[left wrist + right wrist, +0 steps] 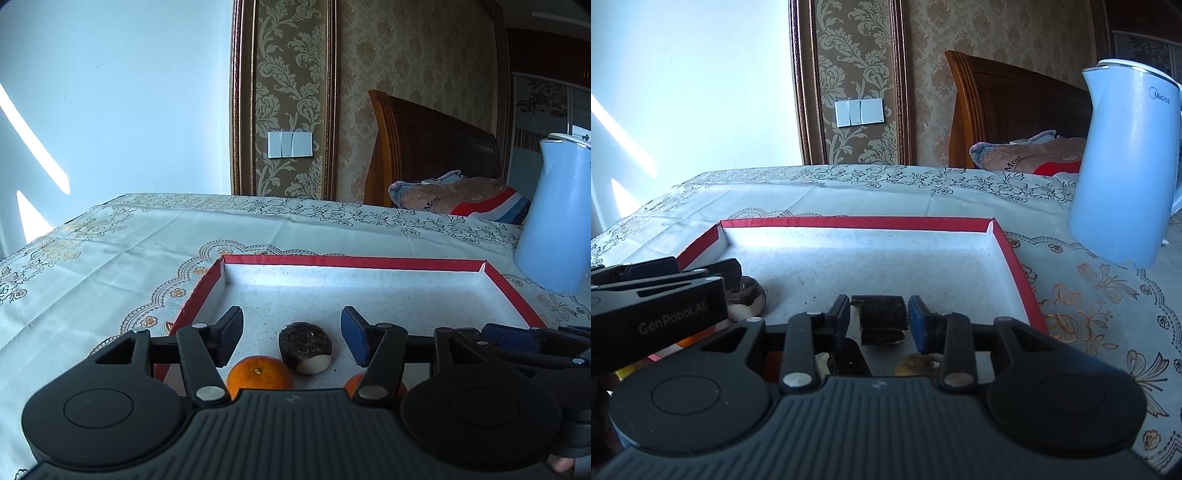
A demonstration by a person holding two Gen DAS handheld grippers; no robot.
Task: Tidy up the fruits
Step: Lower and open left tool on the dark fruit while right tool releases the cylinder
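Left gripper (291,334), jaws spread around a dark fruit (305,347) in the tray (354,261); right gripper (879,319) pinches a dark piece (882,319), best lowered gently before release.

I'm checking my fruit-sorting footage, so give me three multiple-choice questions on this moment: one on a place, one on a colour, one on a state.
1. Where does the kettle stand?
A. inside the tray
B. on the tablecloth, right of the tray
C. on the bed

2. What colour is the tray's rim?
A. red
B. green
C. yellow

3. How is the left gripper?
A. shut with nothing between its fingers
B. shut on the kettle
C. open, with the dark fruit lying between its fingers

Answers: 1 B, the kettle's base sits on the cloth outside the rim. 2 A, a red band runs around the white floor. 3 C, there are gaps on both sides of the fruit.
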